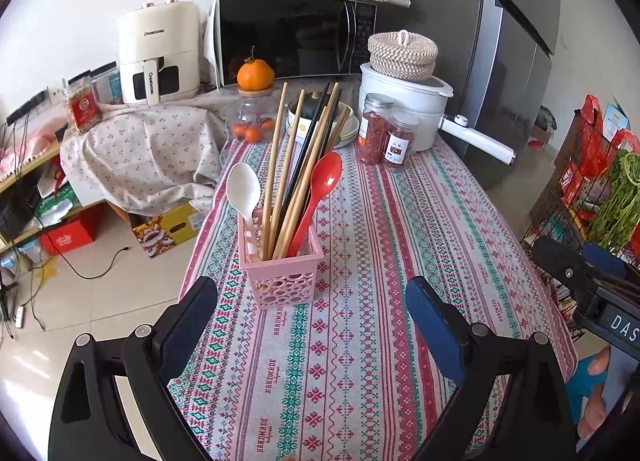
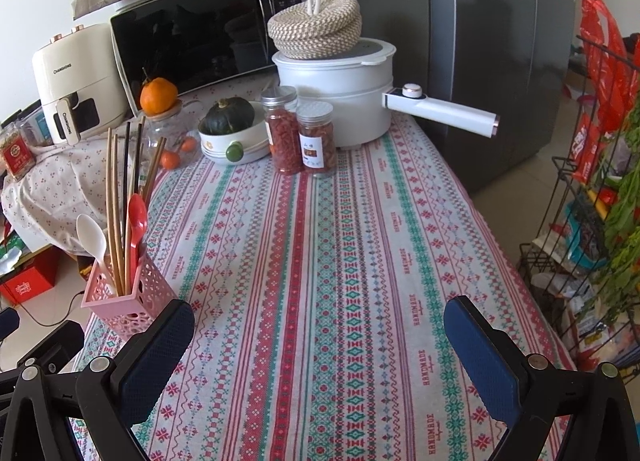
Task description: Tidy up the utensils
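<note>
A pink perforated basket point(image 1: 282, 275) stands on the patterned tablecloth near the table's left edge; it also shows in the right wrist view point(image 2: 128, 297). It holds a white spoon point(image 1: 244, 189), a red spoon point(image 1: 322, 185) and several wooden and black chopsticks point(image 1: 298, 165), all upright. My left gripper point(image 1: 312, 301) is open and empty, just in front of the basket. My right gripper point(image 2: 320, 333) is open and empty over bare cloth, right of the basket. Part of the right gripper shows in the left wrist view point(image 1: 588, 289).
At the table's far end stand two spice jars point(image 2: 300, 139), a white electric pot point(image 2: 340, 97) with a woven lid, a bowl with a green squash point(image 2: 234, 129) and a jar with oranges point(image 1: 254, 101). A microwave point(image 1: 292, 37) and fridge point(image 1: 512, 61) stand behind. A wire rack point(image 2: 592, 201) is at right.
</note>
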The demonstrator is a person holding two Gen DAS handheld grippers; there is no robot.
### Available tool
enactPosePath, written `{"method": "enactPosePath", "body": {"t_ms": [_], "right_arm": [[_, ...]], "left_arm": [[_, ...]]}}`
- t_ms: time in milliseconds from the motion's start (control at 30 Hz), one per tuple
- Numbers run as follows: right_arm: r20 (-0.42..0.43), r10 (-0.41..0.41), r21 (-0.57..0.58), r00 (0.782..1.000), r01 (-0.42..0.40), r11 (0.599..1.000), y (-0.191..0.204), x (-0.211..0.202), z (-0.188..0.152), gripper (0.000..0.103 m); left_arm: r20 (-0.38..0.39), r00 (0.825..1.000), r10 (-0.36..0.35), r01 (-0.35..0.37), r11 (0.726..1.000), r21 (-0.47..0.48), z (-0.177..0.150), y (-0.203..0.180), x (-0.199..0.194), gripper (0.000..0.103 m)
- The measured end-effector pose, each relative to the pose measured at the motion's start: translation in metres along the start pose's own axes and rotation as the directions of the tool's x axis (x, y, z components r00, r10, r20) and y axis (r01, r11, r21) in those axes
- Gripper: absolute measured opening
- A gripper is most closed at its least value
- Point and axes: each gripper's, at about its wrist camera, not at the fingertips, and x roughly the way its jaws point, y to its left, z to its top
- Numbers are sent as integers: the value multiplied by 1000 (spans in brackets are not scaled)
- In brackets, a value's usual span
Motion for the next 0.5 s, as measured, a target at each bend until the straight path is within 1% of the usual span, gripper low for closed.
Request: {"method": "enactPosePath", "body": {"t_ms": [500], "right_arm": [[-13, -2, 2, 1000, 2, 1000, -2, 4, -1, 102]], "left_arm": [[15, 1000, -2, 2, 1000, -1, 1, 1, -3, 96]]}}
